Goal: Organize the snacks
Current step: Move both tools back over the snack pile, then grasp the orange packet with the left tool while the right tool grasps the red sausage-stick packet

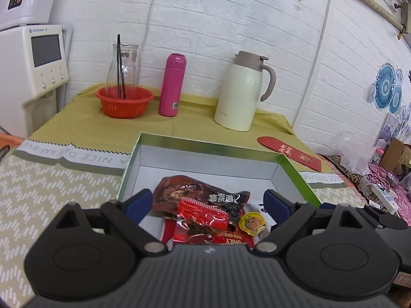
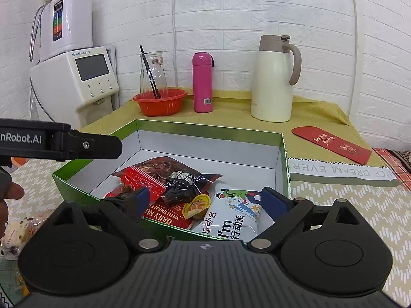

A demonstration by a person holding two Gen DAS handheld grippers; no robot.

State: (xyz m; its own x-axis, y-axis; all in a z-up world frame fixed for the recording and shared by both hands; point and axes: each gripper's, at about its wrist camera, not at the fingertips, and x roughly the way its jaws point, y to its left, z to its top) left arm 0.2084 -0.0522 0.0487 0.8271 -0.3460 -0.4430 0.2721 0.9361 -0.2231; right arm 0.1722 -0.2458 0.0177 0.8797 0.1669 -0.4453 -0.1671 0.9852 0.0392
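Overhead, both claws (image 1: pixel 206 201) (image 2: pixel 206 200) spread, empty, above the green box's (image 2: pixel 205 128) near rim.

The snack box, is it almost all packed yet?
Mostly. The green box already holds several packets, like the white bag and the small yellow cup. The left gripper and right gripper are both open, holding nothing. One pale snack bag waits outside on the left.
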